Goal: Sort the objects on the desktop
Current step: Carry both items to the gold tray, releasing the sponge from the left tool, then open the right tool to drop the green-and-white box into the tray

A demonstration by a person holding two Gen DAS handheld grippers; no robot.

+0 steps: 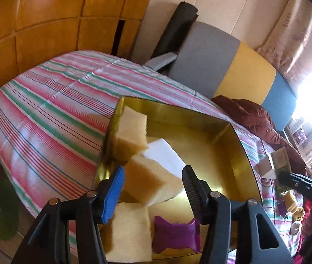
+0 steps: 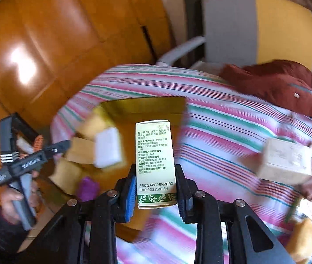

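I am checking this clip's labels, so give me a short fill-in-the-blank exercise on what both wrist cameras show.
1. The right gripper is shut on a tall printed carton with a ____ leaf band.
2. The yellow foam sponges lie in a shiny ____ metal tray.
3. The crinkled snack packet in the tray is ____.
4. The left gripper stands ____ above the tray.

Missing words: green; gold; purple; open

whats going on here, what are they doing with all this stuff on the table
A person with two handheld grippers is sorting small items into a gold tray on a striped tablecloth. The left gripper stands open over a yellow sponge in the tray. The right gripper is shut on a printed carton, held above the table.
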